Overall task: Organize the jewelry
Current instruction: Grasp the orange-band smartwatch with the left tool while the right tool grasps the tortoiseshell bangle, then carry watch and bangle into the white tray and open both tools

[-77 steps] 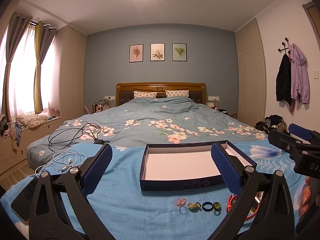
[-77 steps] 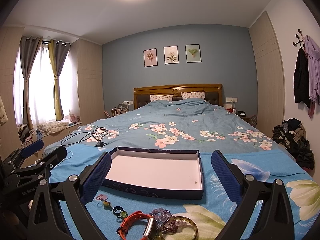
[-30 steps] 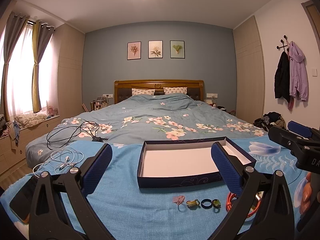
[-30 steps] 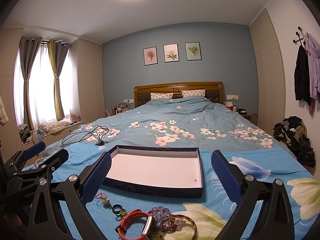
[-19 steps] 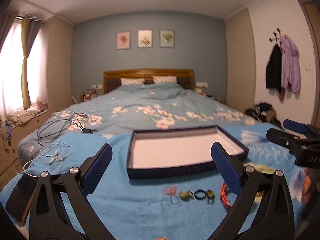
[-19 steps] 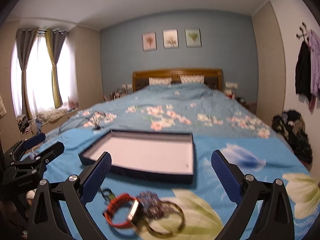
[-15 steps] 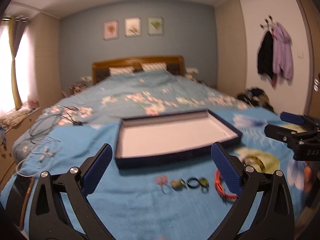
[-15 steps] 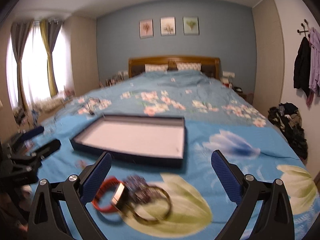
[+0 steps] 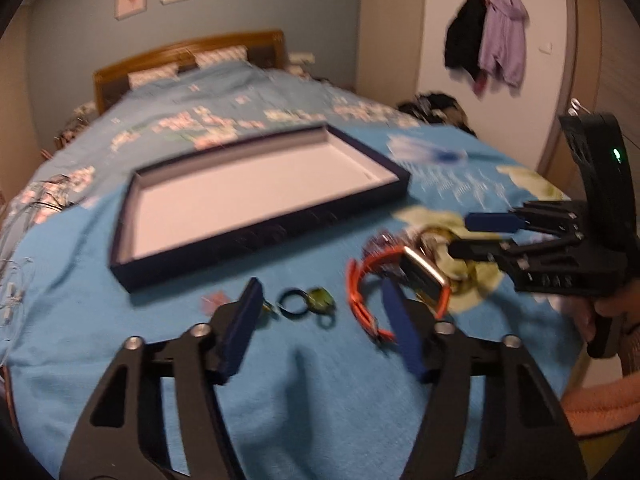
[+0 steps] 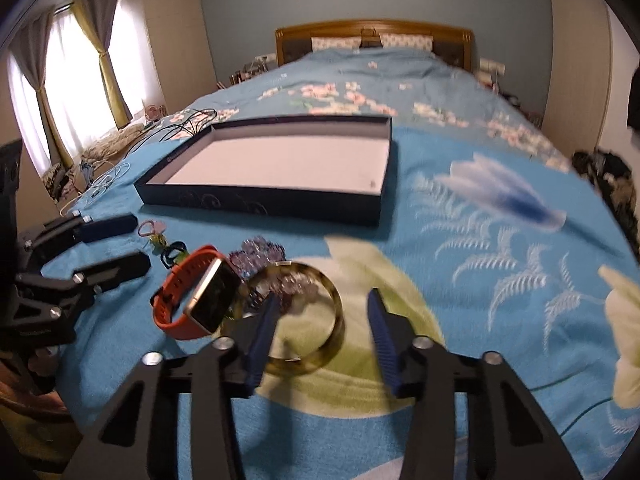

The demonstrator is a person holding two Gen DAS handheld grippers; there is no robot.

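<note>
Both grippers have tipped down from the room view onto the bedspread, and both sets of jaws, wide a second ago, are closing. The left gripper (image 9: 320, 318) hangs over the row of small pieces: a black ring (image 9: 294, 305), a green-stoned ring (image 9: 320, 300) just beside it, and a small pink charm (image 9: 214, 300) outside its left pad. The rings lie between the half-open jaws, but I see no pad touching them. The right gripper (image 10: 322, 332) narrows around the near side of a wide gold bangle (image 10: 316, 320); its left pad sits over the bangle's middle, its right pad outside the rim, with a gap showing. Nothing gripped yet, by my reading. Just beside the bangle lie a purple beaded bracelet (image 10: 262, 252) and an orange-strapped watch with a gold square case (image 10: 200, 300), the three touching in a heap. Beyond them the shallow navy box with a white floor (image 10: 260, 200) holds nothing. So the sorting has barely begun: every piece is on the blue floral bedspread (image 10: 480, 280), all of it left to carry across.
</note>
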